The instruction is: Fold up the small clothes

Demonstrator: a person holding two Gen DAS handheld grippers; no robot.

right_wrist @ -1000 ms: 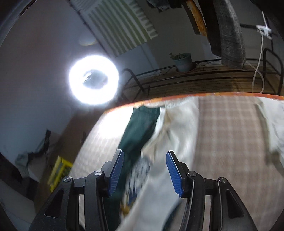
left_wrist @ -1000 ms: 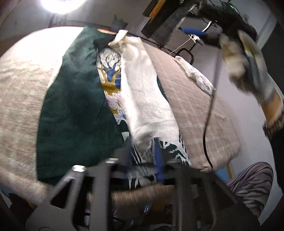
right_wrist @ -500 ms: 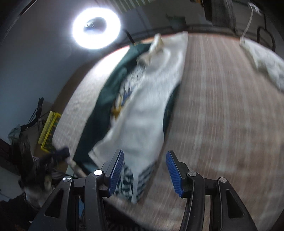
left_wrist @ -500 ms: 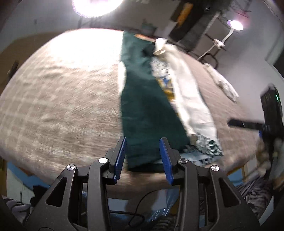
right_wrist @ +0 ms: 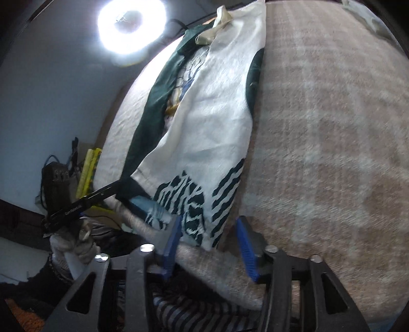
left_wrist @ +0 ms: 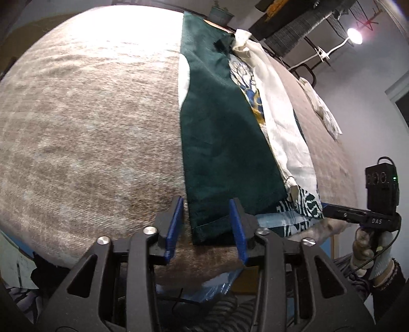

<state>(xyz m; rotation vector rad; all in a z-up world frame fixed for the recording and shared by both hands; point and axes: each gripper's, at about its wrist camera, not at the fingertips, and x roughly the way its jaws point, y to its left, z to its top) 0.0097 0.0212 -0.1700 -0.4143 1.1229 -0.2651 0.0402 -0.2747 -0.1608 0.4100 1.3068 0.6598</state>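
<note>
While the checked blanket (left_wrist: 89,143) filled the left half of the left wrist view, a long dark green garment (left_wrist: 219,132) was laid down its middle, its long axis running from about twelve o'clock at the far edge to about six o'clock at the near edge. Its near hem was seen between the blue pads of the left gripper (left_wrist: 206,227), whose jaws were closing; the pads were not yet pressed on the cloth. To the right of the green fabric, a printed panel (left_wrist: 249,86) and a white layer (left_wrist: 283,122) were laid along the same line, ending in a green-and-white patterned hem (left_wrist: 304,204) at about four o'clock. Further right, the right gripper (left_wrist: 342,212) was seen in a gloved hand (left_wrist: 370,252) at the blanket's near edge.

In the right wrist view, the left gripper's body (right_wrist: 84,199) was seen at nine o'clock, reaching to the garment's near left corner. The garment (right_wrist: 214,107) was stretched from about twelve o'clock down to six o'clock, its striped hem (right_wrist: 202,212) lying between the fingers of the right gripper (right_wrist: 209,247). Those jaws were closing too, with the pads still clear of the fabric. A ring light (right_wrist: 131,24) was seen at eleven o'clock.
</note>
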